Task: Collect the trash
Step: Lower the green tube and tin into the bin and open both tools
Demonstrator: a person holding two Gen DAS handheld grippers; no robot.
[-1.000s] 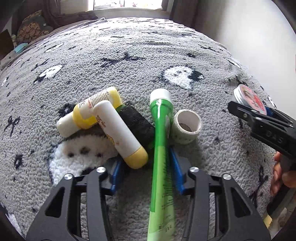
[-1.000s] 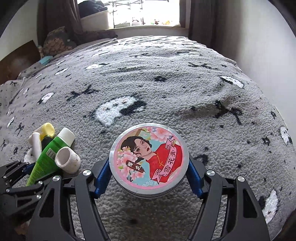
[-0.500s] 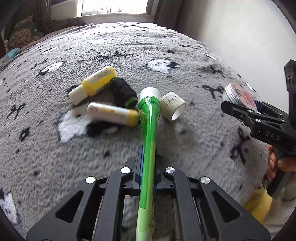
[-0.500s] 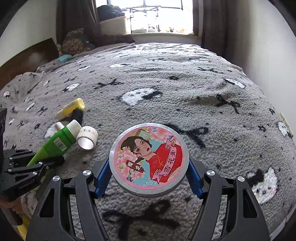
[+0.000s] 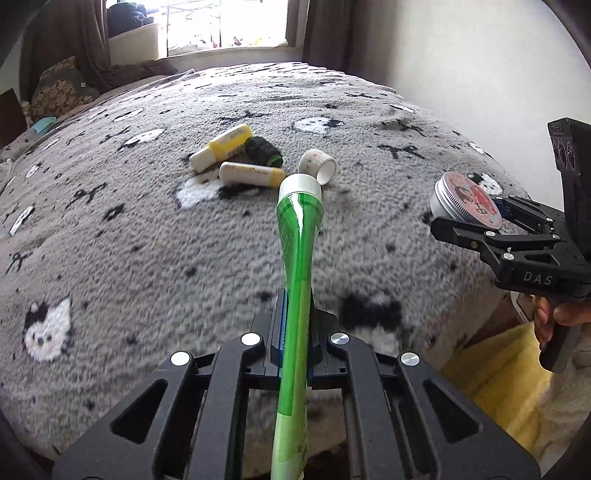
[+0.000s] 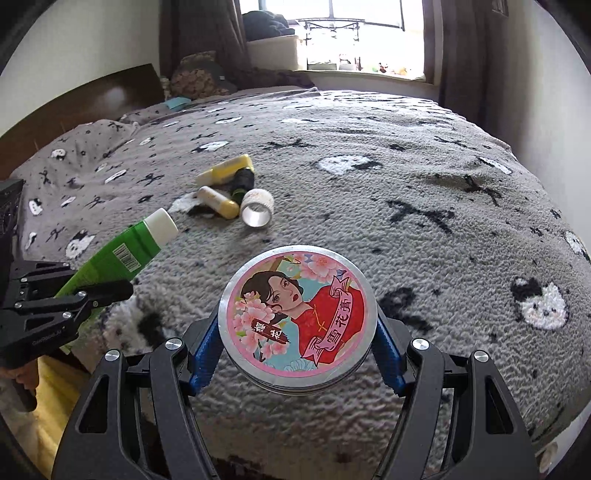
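My left gripper (image 5: pixel 295 325) is shut on a green tube (image 5: pixel 297 266) with a white cap, held off the grey blanket (image 5: pixel 129 240), cap pointing away. The same tube (image 6: pixel 122 254) shows at the left of the right wrist view. A round tin (image 6: pixel 297 317) with a pictured lid sits between the blue pads of my right gripper (image 6: pixel 295 350), which is shut on it; the tin (image 5: pixel 467 201) also appears at the right of the left wrist view. Left on the blanket are two yellow-and-white tubes (image 5: pixel 221 147) (image 5: pixel 251 173), a black-and-green item (image 5: pixel 264 151) and a tape roll (image 5: pixel 317 166).
The bed's near edge runs along the bottom of both views, with yellow fabric (image 5: pixel 495 376) below it at the right. A wall (image 5: pixel 480 55) lies to the right, a window (image 6: pixel 362 33) beyond, and pillows (image 6: pixel 199 75) with a dark headboard (image 6: pixel 74 107) on the left.
The left gripper closed on the green tube and lifted it back from the pile. Both grippers drew back toward the near edge, the right still carrying the tin.
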